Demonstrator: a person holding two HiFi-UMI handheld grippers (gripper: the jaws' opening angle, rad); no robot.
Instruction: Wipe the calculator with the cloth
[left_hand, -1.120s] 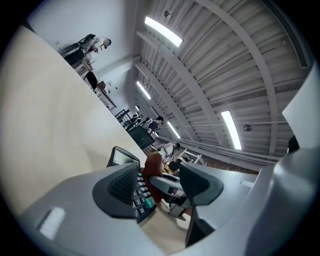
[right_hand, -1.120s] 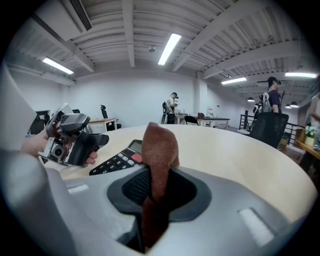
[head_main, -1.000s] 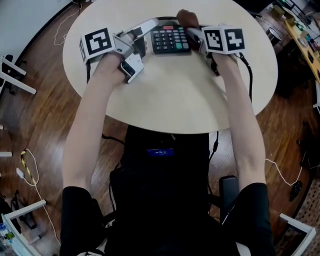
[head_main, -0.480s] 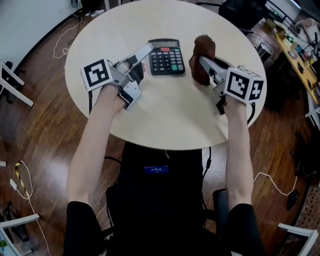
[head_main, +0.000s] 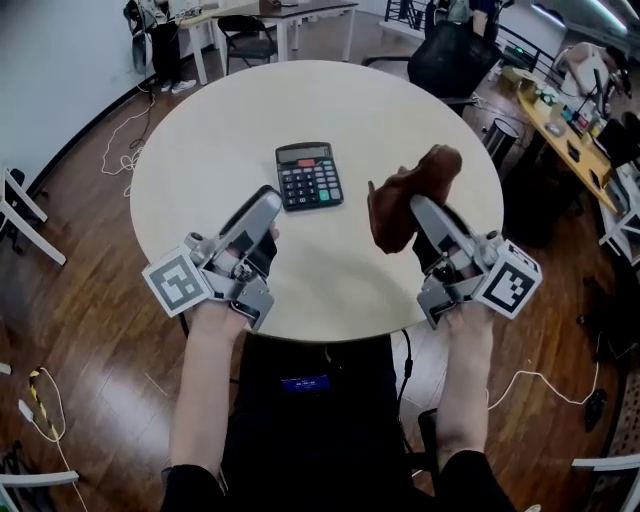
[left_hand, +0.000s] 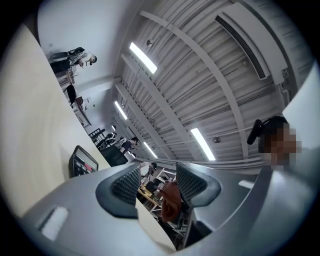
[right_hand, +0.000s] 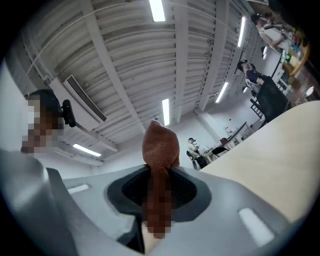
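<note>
The black calculator (head_main: 309, 175) lies flat near the middle of the round beige table (head_main: 200, 150); the left gripper view shows it at the left (left_hand: 82, 161). My right gripper (head_main: 420, 208) is shut on the brown cloth (head_main: 408, 200) and holds it in the air to the right of the calculator, tilted upward. The cloth (right_hand: 160, 147) stands up out of that gripper (right_hand: 159, 187). My left gripper (head_main: 265, 200) hovers below and left of the calculator, apart from it. Its jaws (left_hand: 159, 176) have just been closing, with a gap left and nothing between them.
The table's near edge (head_main: 330, 335) is right under my hands. A black office chair (head_main: 455, 55) stands behind the table on the right, with desks (head_main: 570, 110) at the far right. Cables (head_main: 125, 150) run over the wooden floor on the left.
Both grippers have drawn back from the calculator toward the near edge and risen. The right one carried the cloth off the calculator's right end. The calculator stays put.
</note>
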